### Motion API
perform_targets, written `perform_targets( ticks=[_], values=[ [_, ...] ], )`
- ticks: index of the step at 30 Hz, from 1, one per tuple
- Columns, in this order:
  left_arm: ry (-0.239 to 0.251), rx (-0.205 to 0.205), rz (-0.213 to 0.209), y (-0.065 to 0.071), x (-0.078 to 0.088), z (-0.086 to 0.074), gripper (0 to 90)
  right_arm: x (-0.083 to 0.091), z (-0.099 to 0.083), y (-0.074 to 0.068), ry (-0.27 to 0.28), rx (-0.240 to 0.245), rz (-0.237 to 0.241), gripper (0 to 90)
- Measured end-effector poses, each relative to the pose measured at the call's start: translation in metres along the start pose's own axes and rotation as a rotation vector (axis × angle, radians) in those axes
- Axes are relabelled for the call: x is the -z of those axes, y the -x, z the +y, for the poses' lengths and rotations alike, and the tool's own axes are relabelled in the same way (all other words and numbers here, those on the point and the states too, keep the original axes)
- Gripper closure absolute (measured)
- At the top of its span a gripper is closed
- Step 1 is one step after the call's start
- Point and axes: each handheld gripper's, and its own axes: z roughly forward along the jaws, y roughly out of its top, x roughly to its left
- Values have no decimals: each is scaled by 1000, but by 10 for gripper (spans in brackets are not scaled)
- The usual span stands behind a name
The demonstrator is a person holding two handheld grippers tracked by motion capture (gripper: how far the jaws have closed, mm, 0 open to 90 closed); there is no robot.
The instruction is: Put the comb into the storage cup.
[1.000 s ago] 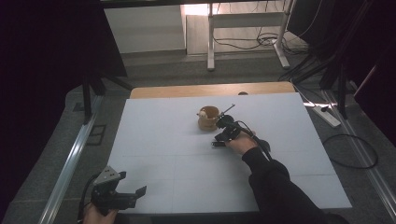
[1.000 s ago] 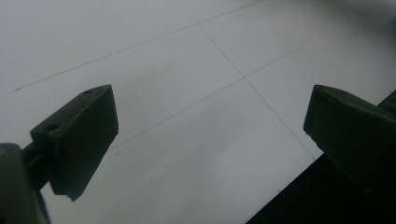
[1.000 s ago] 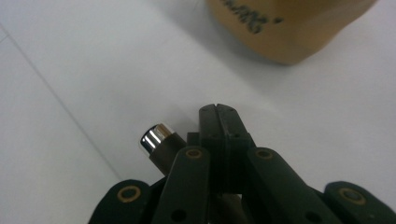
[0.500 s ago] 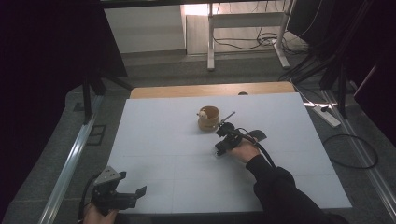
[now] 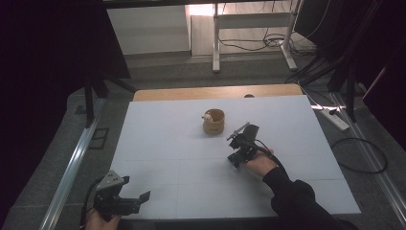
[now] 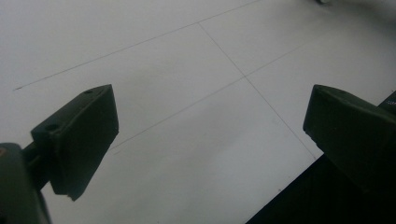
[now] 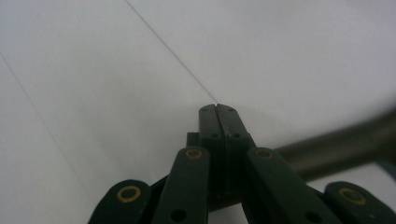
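Item: two hand-held grippers, one wooden cup (image 5: 214, 120), white table (image 5: 158, 139); no writing legible.

High view: your right gripper (image 5: 238, 155) lies just this side of the cup and apart from it, with bare table all around; the cup stands mid-table toward the far edge with something small and pale at its rim; your left gripper (image 5: 131, 201) sits at the near left edge. Left gripper view: your jaws stand wide, released, over bare gridded table beside its near edge. Right gripper view: your right gripper (image 7: 217, 108) is clenched, pads together, holding nothing, over bare table.
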Motion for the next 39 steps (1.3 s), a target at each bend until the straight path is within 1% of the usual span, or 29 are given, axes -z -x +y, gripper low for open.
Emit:
perform_targets(
  ticks=[1, 4, 5, 11, 18, 34, 39],
  values=[
    [-1, 0, -1, 0, 0, 0, 41, 3, -5, 1, -4, -2, -1, 899],
    [-2, -1, 0, 0, 0, 0, 41, 6, -9, 3, -4, -6, -4, 898],
    [-2, 0, -1, 0, 0, 0, 42, 9, -14, 5, -5, -12, -4, 898],
    [-3, 2, 1, 0, 0, 0, 42, 15, -23, 11, -1, -31, -8, 897],
    [-3, 3, 1, 0, 0, 0, 42, 20, -29, 14, -2, -40, -11, 895],
    [-4, 5, 2, 0, -1, 1, 43, 34, -46, 24, 18, -73, -13, 894],
    [-2, 9, 1, 0, -1, 0, 44, 37, -49, 27, 22, -73, -18, 894]
  ],
)
